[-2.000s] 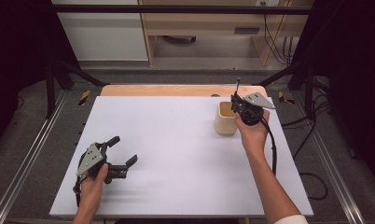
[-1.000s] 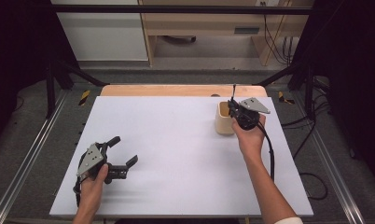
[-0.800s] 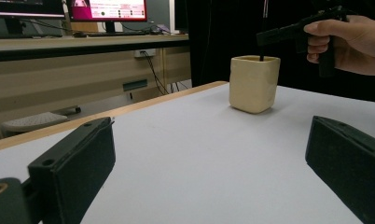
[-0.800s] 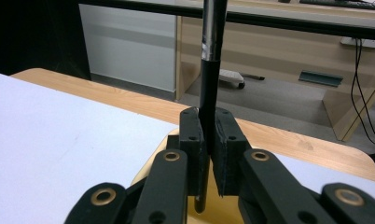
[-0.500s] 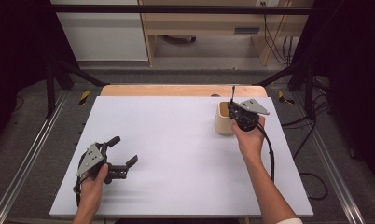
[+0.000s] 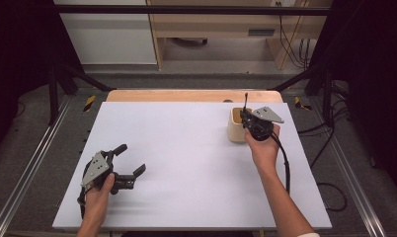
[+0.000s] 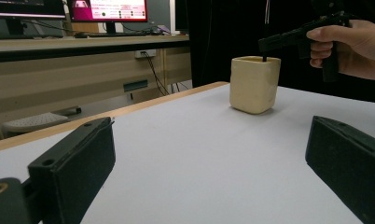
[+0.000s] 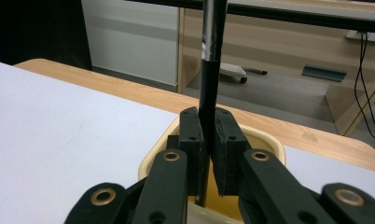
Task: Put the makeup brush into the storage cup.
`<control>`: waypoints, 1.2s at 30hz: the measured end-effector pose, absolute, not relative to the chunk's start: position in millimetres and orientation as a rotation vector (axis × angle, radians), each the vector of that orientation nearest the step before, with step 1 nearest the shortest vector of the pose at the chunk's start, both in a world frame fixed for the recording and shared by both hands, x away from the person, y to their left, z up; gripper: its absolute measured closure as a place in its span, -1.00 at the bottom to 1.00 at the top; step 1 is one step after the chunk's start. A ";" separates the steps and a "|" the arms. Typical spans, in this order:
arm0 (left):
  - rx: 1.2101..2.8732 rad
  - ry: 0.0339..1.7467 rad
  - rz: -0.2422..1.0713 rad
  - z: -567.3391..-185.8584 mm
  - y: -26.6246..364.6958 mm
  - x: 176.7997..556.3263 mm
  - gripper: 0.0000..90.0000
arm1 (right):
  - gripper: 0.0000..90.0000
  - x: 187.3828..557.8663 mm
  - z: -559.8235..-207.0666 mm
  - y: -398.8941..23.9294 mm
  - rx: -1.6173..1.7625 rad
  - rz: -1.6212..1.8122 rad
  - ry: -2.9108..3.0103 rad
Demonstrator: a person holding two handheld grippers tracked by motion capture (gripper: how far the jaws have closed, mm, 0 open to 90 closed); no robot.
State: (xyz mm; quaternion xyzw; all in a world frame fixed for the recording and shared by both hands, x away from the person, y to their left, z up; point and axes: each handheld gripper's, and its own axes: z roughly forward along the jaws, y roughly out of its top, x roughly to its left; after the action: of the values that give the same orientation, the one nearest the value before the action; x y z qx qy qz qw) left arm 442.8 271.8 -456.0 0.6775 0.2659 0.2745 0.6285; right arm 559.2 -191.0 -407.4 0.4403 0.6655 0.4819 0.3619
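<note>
The right gripper (image 8: 208,154) clenched a slim, smooth black pen (image 8: 209,88) upright over the squarish cream cup (image 6: 236,126); well away from the cup, the left gripper (image 6: 130,160) gaped, holding nothing.

The table (image 6: 186,163) is showing a plain pale lavender-white top with no pattern, and a strip of light wood is running along its far edge. Near the far right corner, the cup (image 6: 235,126) is showing a plain cream-yellow, slightly deeper yellow inside. The thin rod (image 8: 209,60) standing in it is looking black, with a greyer, glossy stretch higher up. The right tongs (image 8: 207,147) are showing matte black, with brass-coloured rivets on the links. The left tongs (image 6: 130,165), near the left front corner, are also showing black, and a grey plate is sitting on top.
</note>
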 end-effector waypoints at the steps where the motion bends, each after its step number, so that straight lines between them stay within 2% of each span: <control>1: 1.550 0.609 0.628 -456.0 271.5 442.8 -0.97 | 0.86 559.0 -407.5 -191.1 1.131 1.240 1.716; 9: 1.553 0.608 0.629 -456.0 271.9 442.8 -0.97 | 0.81 558.5 -408.0 -191.1 1.138 1.247 1.715; 10: 1.552 0.609 0.630 -455.9 272.0 442.7 -0.97 | 0.72 558.0 -407.7 -191.0 1.142 1.251 1.714; 11: 1.552 0.609 0.630 -455.9 272.0 442.7 -0.97 | 0.72 558.0 -407.7 -191.0 1.142 1.251 1.714; 12: 1.552 0.609 0.631 -455.8 272.2 442.7 -0.97 | 0.39 556.5 -406.4 -190.8 1.174 1.269 1.711; 16: 1.551 0.611 0.632 -456.0 272.3 443.0 -0.97 | -0.08 547.4 -398.1 -188.7 1.196 1.296 1.681; 22: 1.556 0.604 0.632 -455.8 271.3 442.3 -0.97 | -0.36 536.6 -392.7 -186.9 1.166 1.282 1.682; 36: 1.547 0.607 0.635 -455.5 272.1 442.4 -0.97 | -0.72 535.3 -392.8 -181.7 1.156 1.235 1.689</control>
State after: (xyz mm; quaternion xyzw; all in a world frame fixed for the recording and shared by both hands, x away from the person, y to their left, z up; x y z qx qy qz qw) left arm 442.4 272.1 -455.5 0.6756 0.2651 0.2774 0.6296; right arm 535.3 -181.7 -392.8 0.4498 0.6573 0.4807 0.3669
